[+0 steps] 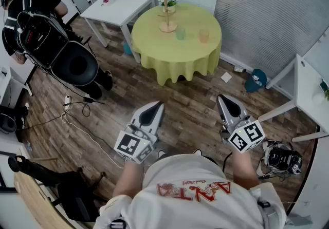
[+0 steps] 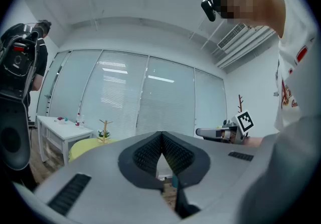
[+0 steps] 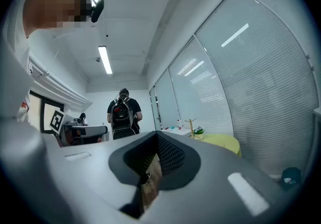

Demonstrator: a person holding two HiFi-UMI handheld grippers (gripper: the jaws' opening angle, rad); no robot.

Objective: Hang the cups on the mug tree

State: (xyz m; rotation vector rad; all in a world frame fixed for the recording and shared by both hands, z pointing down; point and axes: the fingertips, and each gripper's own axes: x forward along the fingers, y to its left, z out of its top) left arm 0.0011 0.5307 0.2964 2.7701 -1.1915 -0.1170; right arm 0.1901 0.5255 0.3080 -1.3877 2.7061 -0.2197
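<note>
Both clenched, empty: left grey gripper, right grey gripper. At 12 o'clock, well apart: round yellow-green clothed table bearing wooden mug tree; translucent green cup and orange cup stand at tree's 4 o'clock.

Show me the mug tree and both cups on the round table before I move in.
mug tree (image 1: 168, 26), head view, on its round wooden base.
teal cup (image 1: 180, 33), head view, on its side wall.
orange cup (image 1: 204, 35), head view, on its side wall.
</note>
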